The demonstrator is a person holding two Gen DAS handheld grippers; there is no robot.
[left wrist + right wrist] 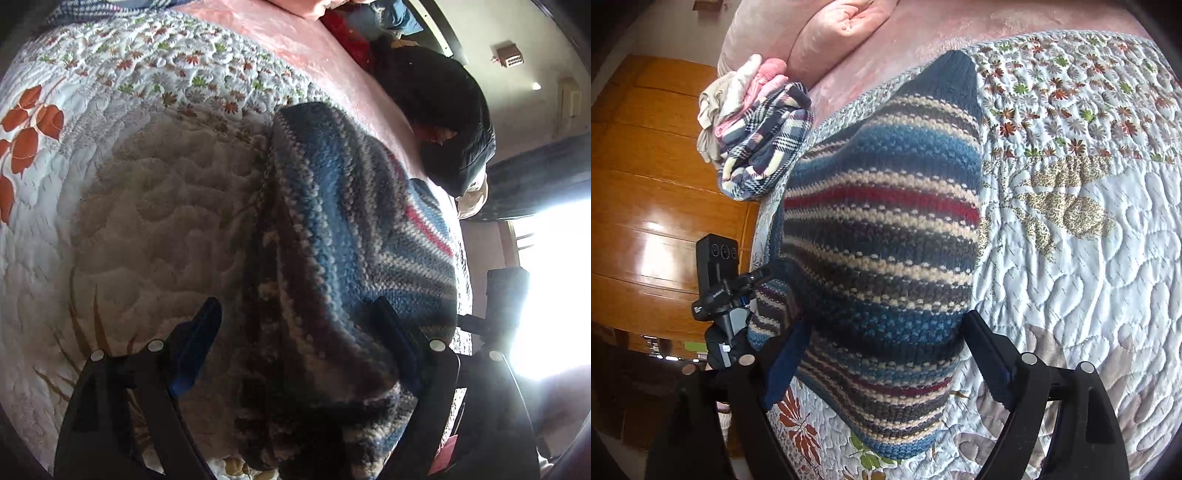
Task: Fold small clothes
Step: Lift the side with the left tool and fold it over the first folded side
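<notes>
Straddling the striped blue, cream and red knitted garment (882, 236) on the floral quilted bedspread (1089, 258), our left gripper (295, 325) and right gripper (886, 339) stand wide apart, unclenched.
</notes>
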